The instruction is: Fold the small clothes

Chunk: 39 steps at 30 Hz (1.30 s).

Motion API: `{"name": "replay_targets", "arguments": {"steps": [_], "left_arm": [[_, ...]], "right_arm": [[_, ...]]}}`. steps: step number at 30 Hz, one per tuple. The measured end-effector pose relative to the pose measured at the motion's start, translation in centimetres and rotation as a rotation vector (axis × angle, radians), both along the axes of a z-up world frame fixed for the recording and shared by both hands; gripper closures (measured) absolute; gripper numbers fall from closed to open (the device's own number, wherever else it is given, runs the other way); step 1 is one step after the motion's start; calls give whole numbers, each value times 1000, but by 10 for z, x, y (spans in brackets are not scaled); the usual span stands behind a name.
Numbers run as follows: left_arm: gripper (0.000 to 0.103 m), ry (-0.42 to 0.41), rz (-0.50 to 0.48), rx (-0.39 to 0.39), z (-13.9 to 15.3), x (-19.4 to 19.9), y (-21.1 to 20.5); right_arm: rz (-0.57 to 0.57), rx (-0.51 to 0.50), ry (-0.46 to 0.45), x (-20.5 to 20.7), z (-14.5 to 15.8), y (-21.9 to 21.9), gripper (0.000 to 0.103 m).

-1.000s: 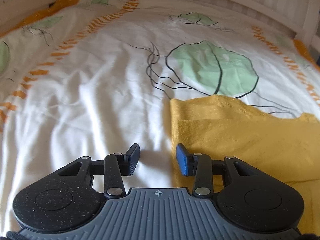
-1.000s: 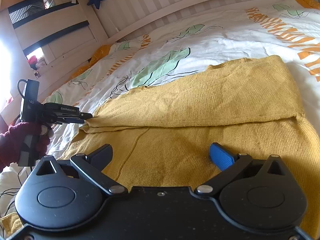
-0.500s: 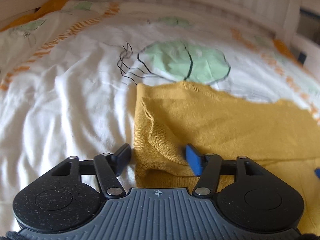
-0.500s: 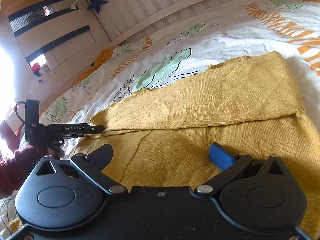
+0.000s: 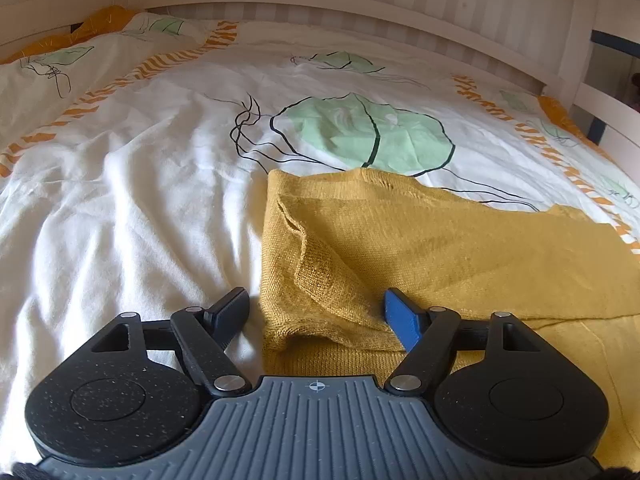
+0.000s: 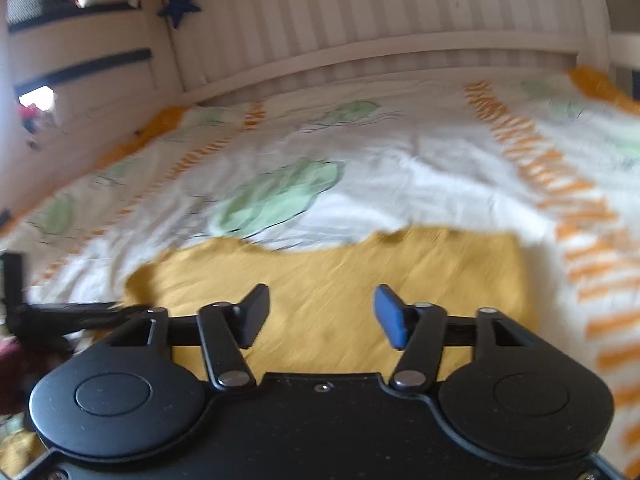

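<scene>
- Yellow knit garment (image 5: pixel 460 248) lies on the bed, on the leaf-print duvet (image 5: pixel 132 200); it fills the lower right of the left wrist view and the lower centre of the right wrist view (image 6: pixel 340 280).
- Looks already folded once: an upper layer lies over a lower one, with a step edge running across the lower right of the left wrist frame.
- Left tongs (image 5: pixel 316 312): released, jaws spread, nothing between the pads. They straddle the garment's left edge, where a loose fold bunches up at lower centre; black finger over the duvet, blue finger over the knit.
- Right tongs (image 6: pixel 320 316): also released, jaws apart, over the middle of the garment. That frame is motion-blurred, so whether the fingertips touch the cloth I can't tell.
- Left tongs (image 6: pixel 80 314) show at the left edge of the right wrist view, tip at the garment's left end.
- Step in hand, my read: setting up the next fold, no grasp taken on either side.
- Next move calls for: left tongs closing on the bunched edge through both layers, right tongs taking a matching hold, then carrying that end over evenly.
- Risk: pinching only the top layer would pull the existing fold open.
</scene>
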<state>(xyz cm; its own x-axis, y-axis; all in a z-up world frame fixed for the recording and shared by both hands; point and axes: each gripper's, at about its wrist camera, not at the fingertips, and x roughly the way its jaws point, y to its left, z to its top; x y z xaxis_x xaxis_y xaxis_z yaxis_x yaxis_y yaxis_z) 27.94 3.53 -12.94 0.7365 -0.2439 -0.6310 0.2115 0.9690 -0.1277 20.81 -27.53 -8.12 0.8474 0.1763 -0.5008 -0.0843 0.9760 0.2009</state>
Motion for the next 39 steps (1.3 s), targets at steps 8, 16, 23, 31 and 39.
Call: {"name": "replay_targets", "arguments": {"steps": [8, 16, 23, 31, 39], "left_arm": [[29, 0, -2, -14, -1, 0, 1], [29, 7, -4, -18, 1, 1, 3], [29, 79, -17, -45, 10, -8, 18], [29, 58, 98, 23, 27, -13, 35], [30, 107, 107, 169, 24, 29, 25]], "right_arm": [[-235, -186, 213, 69, -40, -38, 58], [-264, -180, 174, 54, -43, -47, 45], [-244, -137, 204, 21, -24, -55, 35], [-195, -66, 211, -36, -22, -48, 34], [-180, -19, 193, -50, -18, -37, 33]]}}
